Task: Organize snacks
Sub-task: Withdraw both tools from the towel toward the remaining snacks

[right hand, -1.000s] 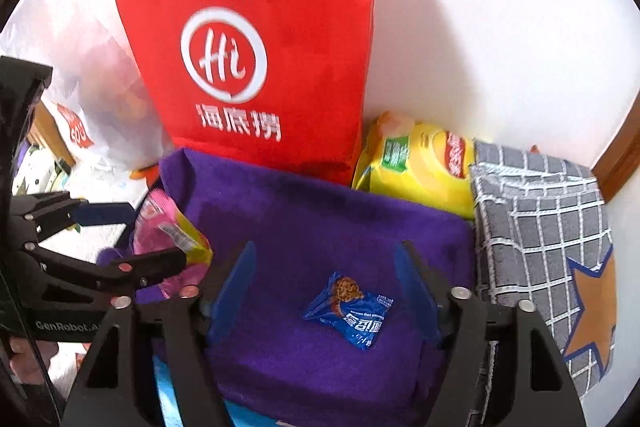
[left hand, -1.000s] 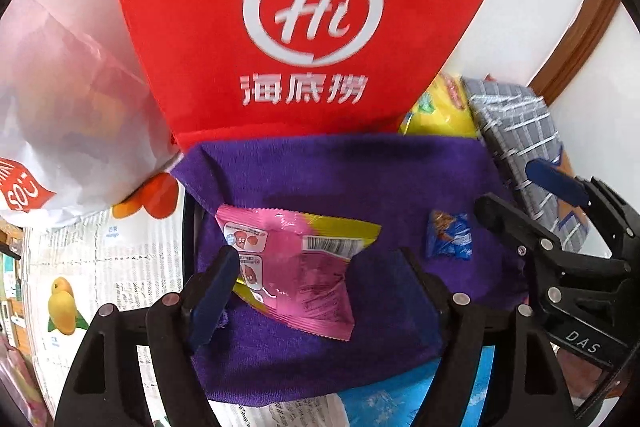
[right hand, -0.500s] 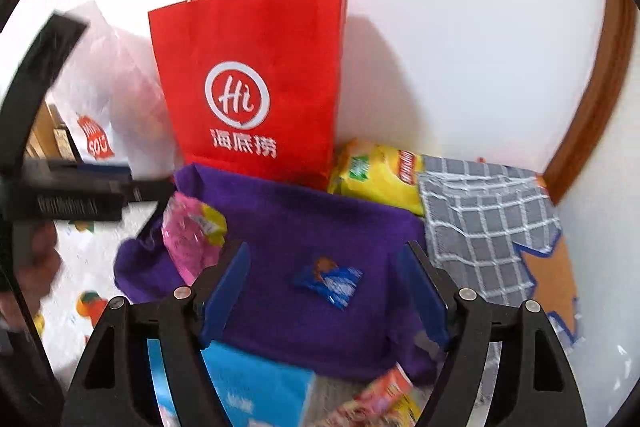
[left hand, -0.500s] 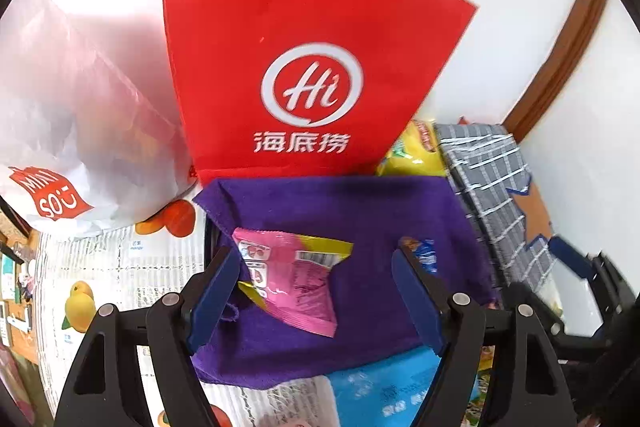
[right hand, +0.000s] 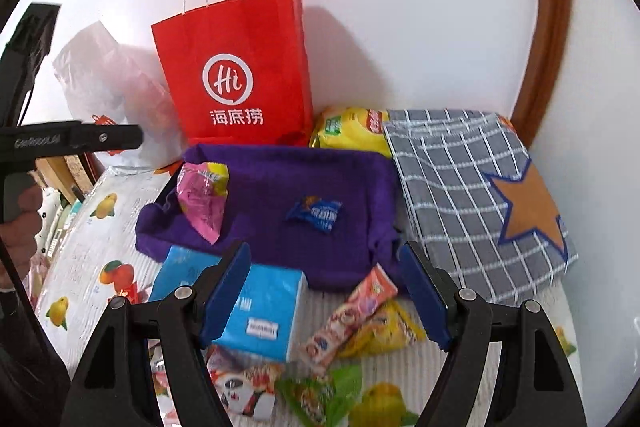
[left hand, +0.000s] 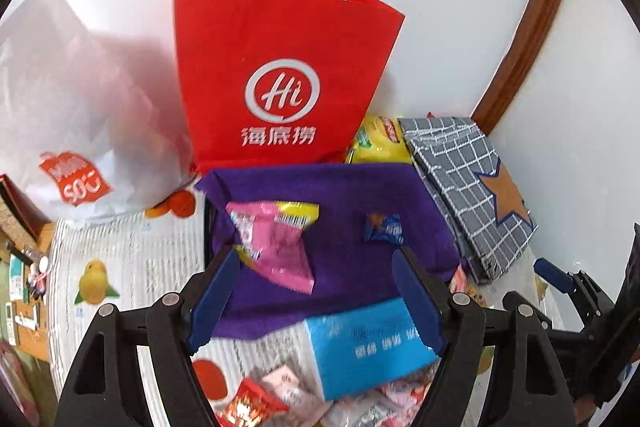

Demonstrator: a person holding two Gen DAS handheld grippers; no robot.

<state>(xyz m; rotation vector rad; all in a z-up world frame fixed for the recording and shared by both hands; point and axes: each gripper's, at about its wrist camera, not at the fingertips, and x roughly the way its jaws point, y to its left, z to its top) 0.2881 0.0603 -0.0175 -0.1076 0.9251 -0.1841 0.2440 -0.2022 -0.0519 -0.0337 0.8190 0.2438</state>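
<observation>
Left wrist view: left gripper jaws apart, empty.
Right gripper: jaws apart, empty.
Pink packet: on purple cloth, 12 o'clock.

Both grippers' jaws apart, tilted downward, empty

Your purple fleece cloth lies mid-desk, carrying the pink crinkled snack packet at left and small blue foil wrapper centre. Red paper carrier bag stands behind; grey checked fabric box right; blue cardboard tissue box in front.
</observation>
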